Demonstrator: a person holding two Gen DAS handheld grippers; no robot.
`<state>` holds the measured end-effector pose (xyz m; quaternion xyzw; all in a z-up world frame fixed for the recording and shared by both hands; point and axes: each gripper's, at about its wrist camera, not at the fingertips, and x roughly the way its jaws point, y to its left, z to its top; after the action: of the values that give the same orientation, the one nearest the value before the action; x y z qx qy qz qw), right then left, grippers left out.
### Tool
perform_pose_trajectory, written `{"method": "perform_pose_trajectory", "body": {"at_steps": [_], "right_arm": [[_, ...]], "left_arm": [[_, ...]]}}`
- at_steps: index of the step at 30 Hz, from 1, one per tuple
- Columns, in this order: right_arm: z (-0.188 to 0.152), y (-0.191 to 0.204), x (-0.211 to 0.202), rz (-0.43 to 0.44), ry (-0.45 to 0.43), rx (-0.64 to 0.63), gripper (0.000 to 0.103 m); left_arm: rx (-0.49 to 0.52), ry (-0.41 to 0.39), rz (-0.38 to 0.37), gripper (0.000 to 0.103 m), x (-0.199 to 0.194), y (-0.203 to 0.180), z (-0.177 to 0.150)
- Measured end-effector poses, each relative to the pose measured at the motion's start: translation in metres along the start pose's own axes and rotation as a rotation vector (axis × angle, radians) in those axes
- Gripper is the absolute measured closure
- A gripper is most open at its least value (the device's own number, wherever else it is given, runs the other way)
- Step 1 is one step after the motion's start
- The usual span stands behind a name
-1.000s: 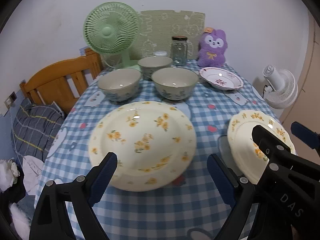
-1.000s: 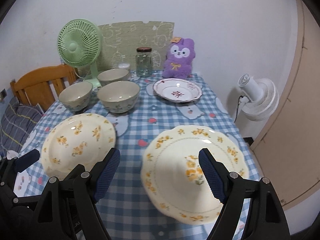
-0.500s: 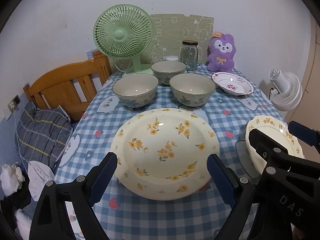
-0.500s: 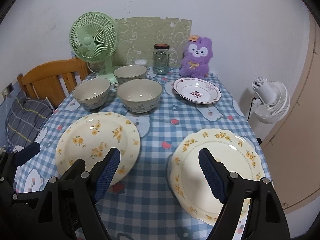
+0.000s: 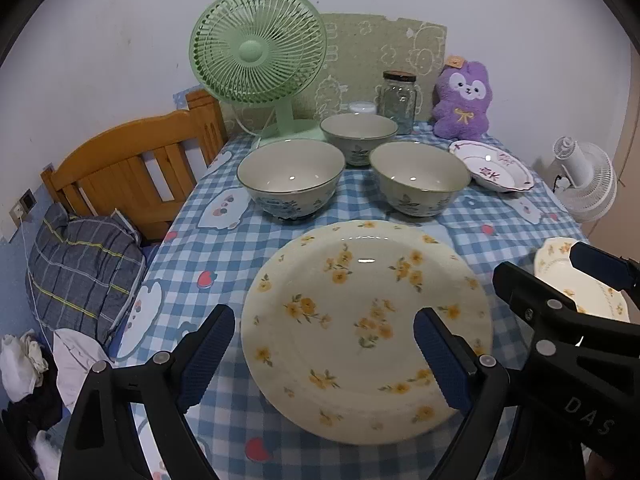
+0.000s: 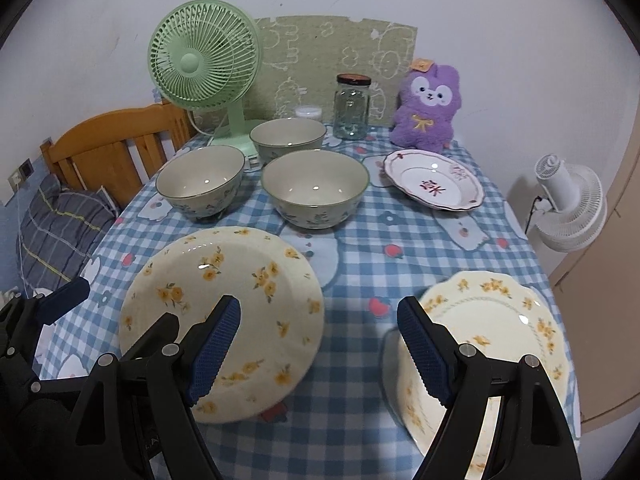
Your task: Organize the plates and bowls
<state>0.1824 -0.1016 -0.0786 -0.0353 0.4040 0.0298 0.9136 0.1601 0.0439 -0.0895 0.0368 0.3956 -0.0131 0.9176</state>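
Note:
A round cream plate with yellow flowers (image 5: 360, 320) lies on the checked tablecloth (image 5: 224, 240) in front of my left gripper (image 5: 320, 356), which is open and empty just above its near edge. A second, scalloped yellow-flower plate (image 6: 500, 344) lies at the right front; my right gripper (image 6: 320, 344) is open and empty, between the two plates. Three floral bowls stand behind: left (image 5: 291, 182), right (image 5: 419, 178), back (image 5: 359, 132). A white plate with a red pattern (image 6: 434, 185) sits at the far right.
A green fan (image 5: 258, 52), a glass jar (image 5: 398, 100), a small white lid (image 5: 362, 108) and a purple plush toy (image 5: 464, 100) line the table's back edge. A wooden chair back (image 5: 128, 168) stands at the left. A white fan (image 6: 568, 208) stands beyond the right edge.
Both grippers have shifted left and slightly back: the round plate now sits right of centre in the left view and the scalloped plate has slid to the right in both views. Both stay open.

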Motion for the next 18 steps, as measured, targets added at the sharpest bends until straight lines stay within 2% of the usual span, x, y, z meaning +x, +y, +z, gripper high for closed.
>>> {"method": "perform_pose_trajectory", "body": {"at_steps": [7, 10, 15, 18], "right_arm": [[0.004, 0.001, 0.032, 0.007, 0.035, 0.02, 0.02], [0.005, 0.001, 0.049, 0.0, 0.06, 0.025, 0.02], [0.003, 0.003, 0.074, -0.02, 0.105, 0.024, 0.02], [0.002, 0.006, 0.086, -0.028, 0.129, 0.018, 0.02]], "left_arm": [[0.001, 0.043, 0.005, 0.013, 0.03, 0.011, 0.003], [0.0, 0.073, -0.005, 0.02, 0.045, 0.016, 0.004], [0.003, 0.113, -0.01, 0.025, 0.067, 0.023, 0.001], [-0.003, 0.108, -0.004, 0.026, 0.07, 0.026, 0.001]]}}
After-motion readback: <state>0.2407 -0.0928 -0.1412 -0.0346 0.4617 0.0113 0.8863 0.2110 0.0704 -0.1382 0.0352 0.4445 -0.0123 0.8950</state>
